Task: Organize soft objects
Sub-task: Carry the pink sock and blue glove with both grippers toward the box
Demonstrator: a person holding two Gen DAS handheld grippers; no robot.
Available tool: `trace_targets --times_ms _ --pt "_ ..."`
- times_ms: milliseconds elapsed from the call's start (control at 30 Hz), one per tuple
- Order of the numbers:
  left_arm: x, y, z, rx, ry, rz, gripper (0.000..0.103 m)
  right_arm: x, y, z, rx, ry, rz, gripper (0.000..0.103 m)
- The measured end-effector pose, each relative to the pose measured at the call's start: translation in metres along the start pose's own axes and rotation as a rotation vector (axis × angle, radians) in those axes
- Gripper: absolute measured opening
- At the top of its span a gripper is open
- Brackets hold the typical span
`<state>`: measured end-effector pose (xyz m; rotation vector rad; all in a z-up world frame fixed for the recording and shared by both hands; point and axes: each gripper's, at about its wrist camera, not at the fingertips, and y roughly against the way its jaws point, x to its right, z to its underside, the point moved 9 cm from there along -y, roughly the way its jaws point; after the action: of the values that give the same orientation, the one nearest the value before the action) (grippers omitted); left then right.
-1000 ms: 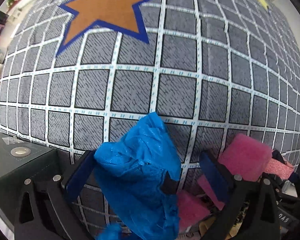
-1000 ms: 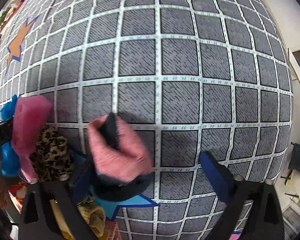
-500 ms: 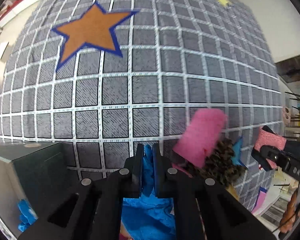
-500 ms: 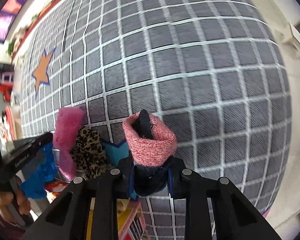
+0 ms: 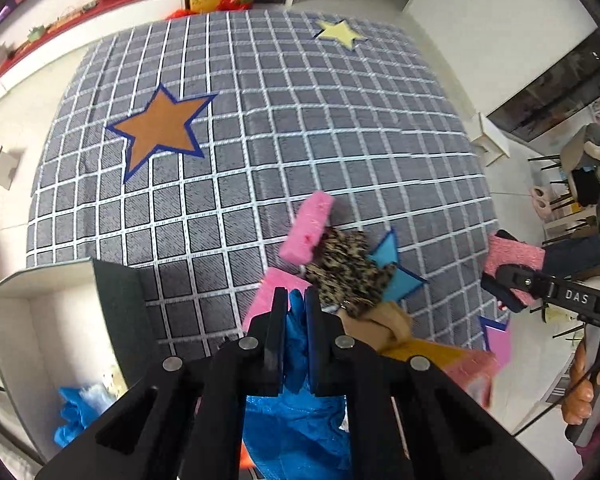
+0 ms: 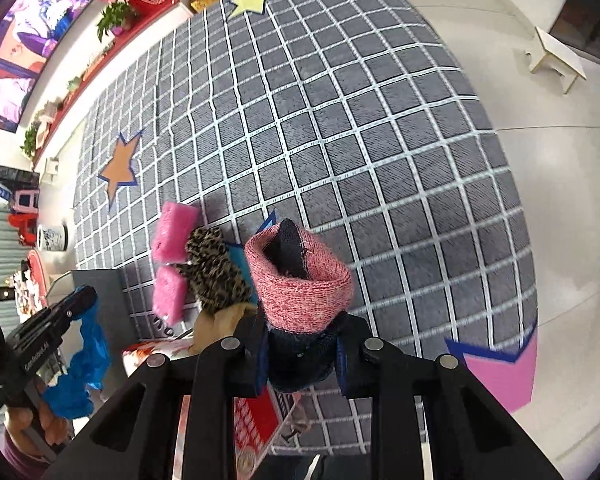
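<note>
My left gripper point(image 5: 296, 304) is shut on a crumpled blue plastic bag point(image 5: 296, 420) that hangs below the jaws; it also shows in the right wrist view point(image 6: 80, 368). My right gripper point(image 6: 300, 344) is shut on a rolled pink and navy sock point(image 6: 300, 280), also seen at the right of the left wrist view point(image 5: 512, 258). Both are held high above the grey checked rug point(image 5: 300, 140). A pink sponge point(image 5: 308, 228) and a leopard-print soft item point(image 5: 348, 276) lie on a pile below.
An open box point(image 5: 60, 320) with a dark lid flap stands at the lower left, with blue plastic inside point(image 5: 76, 412). A pink sponge block point(image 6: 168, 292), a tan item point(image 5: 384, 328) and a red-printed packet point(image 6: 260, 416) lie underneath. A white stool point(image 6: 556, 60) stands off the rug.
Both grippers have closed on their items and risen well above the rug; the left shut on the blue bag, the right on the sock. The box's open inside has come into view.
</note>
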<state>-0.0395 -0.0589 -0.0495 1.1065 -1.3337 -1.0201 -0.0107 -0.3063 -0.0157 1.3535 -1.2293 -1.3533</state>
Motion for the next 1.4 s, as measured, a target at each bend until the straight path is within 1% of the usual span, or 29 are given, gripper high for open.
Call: trace_targets --times_ms 67,133,267,367,567,700,833,1067,1200,1333,1400 --pt "0.011 0.016 0.007 0.025 -0.027 0.006 0.009 0.000 0.012 0.009 0.016 -0.009 -0.003 0.026" --pt "0.018 0.032 0.017 0.033 -0.054 0.017 0.009 -0.002 0.020 0.018 0.027 -0.011 0.005 0.026" --pt "0.030 0.050 0.042 0.043 -0.099 0.038 0.009 -0.011 0.041 0.041 0.064 0.019 0.039 0.026" --pt "0.031 0.061 0.057 0.052 -0.100 0.051 0.009 -0.024 0.053 0.055 0.085 0.031 0.029 0.026" --pt "0.017 0.079 0.076 0.083 -0.072 0.054 0.009 -0.057 0.067 0.081 0.120 0.054 -0.001 0.026" --pt "0.000 0.094 0.083 0.118 -0.038 0.049 0.009 -0.083 0.068 0.097 0.127 0.084 -0.016 0.026" --pt "-0.023 0.108 0.093 0.146 0.009 0.028 0.009 -0.112 0.062 0.113 0.120 0.148 -0.031 0.026" --pt "-0.074 0.117 0.124 0.145 0.121 -0.024 0.009 -0.157 0.036 0.140 0.046 0.264 -0.049 0.026" --pt "-0.099 0.121 0.141 0.154 0.182 -0.050 0.009 -0.176 0.029 0.149 0.031 0.311 -0.057 0.026" --pt "-0.121 0.122 0.153 0.149 0.224 -0.092 0.009 -0.193 0.016 0.158 -0.009 0.352 -0.061 0.026" --pt "-0.130 0.121 0.157 0.139 0.240 -0.111 0.009 -0.207 0.012 0.164 -0.025 0.380 -0.083 0.026"
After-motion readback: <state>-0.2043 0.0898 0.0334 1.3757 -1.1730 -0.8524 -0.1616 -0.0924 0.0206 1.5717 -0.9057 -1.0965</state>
